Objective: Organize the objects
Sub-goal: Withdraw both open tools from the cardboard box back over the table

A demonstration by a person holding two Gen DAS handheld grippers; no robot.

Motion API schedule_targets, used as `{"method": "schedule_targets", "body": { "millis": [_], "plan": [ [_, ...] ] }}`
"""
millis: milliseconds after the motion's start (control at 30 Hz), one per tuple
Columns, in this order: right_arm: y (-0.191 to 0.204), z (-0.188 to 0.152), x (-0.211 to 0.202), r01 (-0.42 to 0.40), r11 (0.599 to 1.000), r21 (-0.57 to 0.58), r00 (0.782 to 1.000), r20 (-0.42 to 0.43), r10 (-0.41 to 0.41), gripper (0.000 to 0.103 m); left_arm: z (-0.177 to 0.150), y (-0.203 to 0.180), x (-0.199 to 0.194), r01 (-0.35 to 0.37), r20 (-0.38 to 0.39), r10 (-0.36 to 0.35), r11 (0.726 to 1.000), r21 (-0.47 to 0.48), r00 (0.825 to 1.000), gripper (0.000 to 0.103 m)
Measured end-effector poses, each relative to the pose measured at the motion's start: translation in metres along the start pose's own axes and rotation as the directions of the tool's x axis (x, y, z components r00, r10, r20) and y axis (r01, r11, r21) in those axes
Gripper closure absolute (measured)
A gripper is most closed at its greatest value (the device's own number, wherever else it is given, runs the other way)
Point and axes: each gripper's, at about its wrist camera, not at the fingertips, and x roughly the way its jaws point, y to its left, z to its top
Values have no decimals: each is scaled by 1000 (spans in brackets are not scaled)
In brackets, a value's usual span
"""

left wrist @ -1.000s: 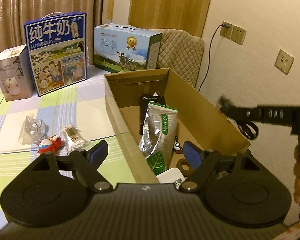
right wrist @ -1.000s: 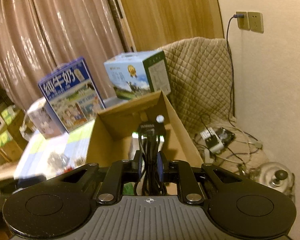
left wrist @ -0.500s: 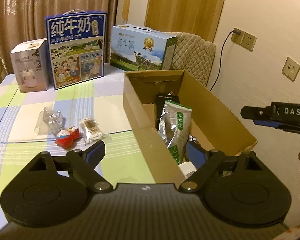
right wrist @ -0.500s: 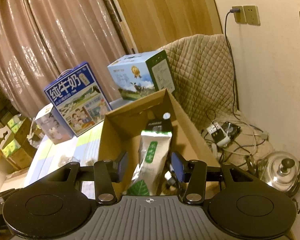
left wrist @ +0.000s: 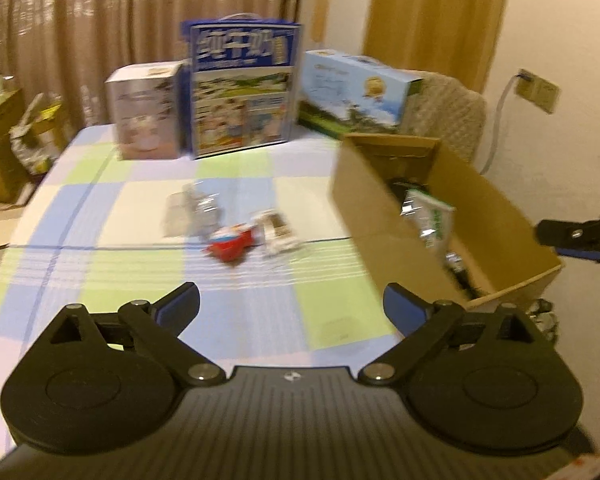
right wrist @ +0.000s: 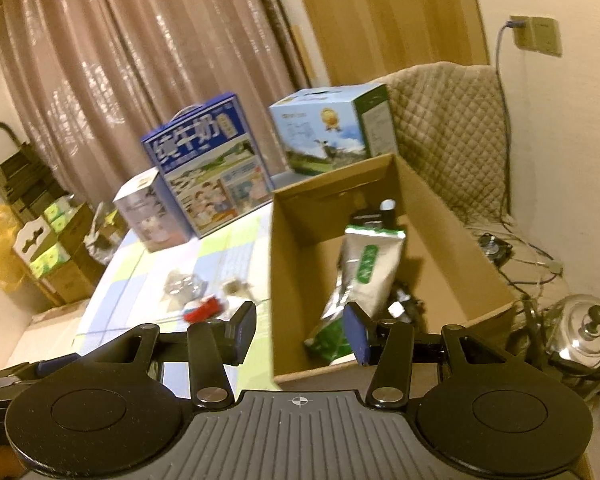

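Left wrist view, somewhat blurred: the left gripper (left wrist: pixel 291 306) hangs above the checked cloth of the bench (left wrist: pixel 100 208), its fingers (left wrist: pixel 180 308) spread wide with nothing between them. Ahead on the cloth lie three small items close together — a clear crinkled wrapper (left wrist: pixel 196 212), a red and white toy (left wrist: pixel 230 244) and a small packet (left wrist: pixel 278 234) just beside the toy. The cardboard box (left wrist: pixel 380 232) stands open at the right edge of the bench, with a silver and green pouch (left wrist: pixel 430 220) leaning inside it. At the back of the bench stand a white carton (left wrist: pixel 146 114), a tall blue milk carton (left wrist: pixel 242 88) and a light blue milk case (left wrist: pixel 354 92). Part of the right gripper (left wrist: pixel 580 236) shows at the right edge, beyond the box. Right wrist view: the right gripper (right wrist: pixel 302 330) is above the near wall of the cardboard box (right wrist: pixel 300 280), fingers (right wrist: pixel 358 334) parted and empty. The pouch (right wrist: pixel 360 276) lies tilted in the box, dark items beside and behind it too small to tell. The three small items rest on the cloth left of the box, well apart from it. On the floor to the right sits a steel kettle (right wrist: pixel 580 328) among cables — a quilted chair cover (right wrist: pixel 448 128) stands behind the box.
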Motion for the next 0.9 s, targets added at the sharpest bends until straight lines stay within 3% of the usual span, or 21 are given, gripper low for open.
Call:
{"method": "schedule_targets", "body": {
  "millis": [233,900],
  "plan": [
    [29,-9,9,-35,999,-42,999,-25,34,57,-14,46,-12,-82,-8,82,995,-51,997,1],
    [88,-26,48,-88,983,-160,993,-89,74,57,-16,90,-9,-86,-7,86,992,-94,996,1]
  ]
}}
